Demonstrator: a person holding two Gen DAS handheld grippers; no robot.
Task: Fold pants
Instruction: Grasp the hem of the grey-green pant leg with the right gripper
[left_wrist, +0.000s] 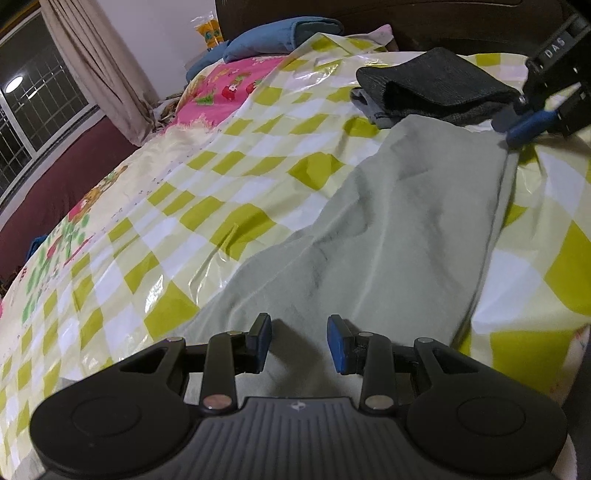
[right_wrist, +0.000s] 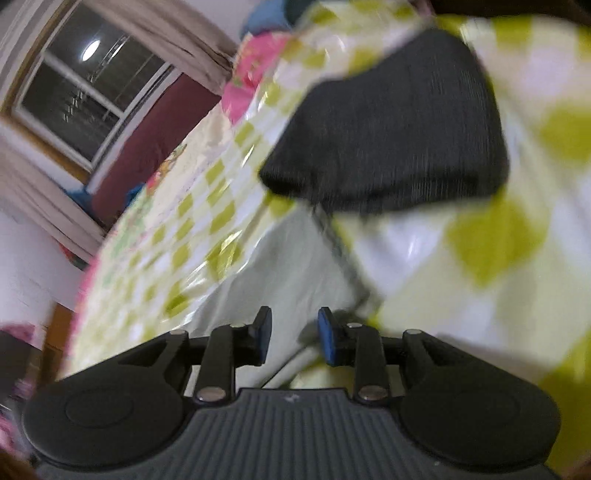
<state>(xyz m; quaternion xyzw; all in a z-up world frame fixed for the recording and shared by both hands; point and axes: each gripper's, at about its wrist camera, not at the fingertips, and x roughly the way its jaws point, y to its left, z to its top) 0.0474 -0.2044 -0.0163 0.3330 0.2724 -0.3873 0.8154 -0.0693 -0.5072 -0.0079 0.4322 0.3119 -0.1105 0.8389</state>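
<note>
Pale green pants (left_wrist: 388, 229) lie stretched along the checkered bed cover (left_wrist: 207, 206), running from near me to the far right. My left gripper (left_wrist: 299, 341) is open just above the near end of the pants, holding nothing. My right gripper (right_wrist: 294, 334) is open over the far edge of the pants (right_wrist: 280, 273). In the left wrist view it (left_wrist: 532, 125) sits at the far right corner of the pants, and its jaws look nearly together there. The right wrist view is blurred.
A folded dark grey garment (left_wrist: 432, 86) lies just beyond the pants, also in the right wrist view (right_wrist: 391, 133). Blue folded cloth (left_wrist: 280, 38) lies by the headboard. A window (left_wrist: 33, 110) and curtain (left_wrist: 96, 70) are at the left, past the bed edge.
</note>
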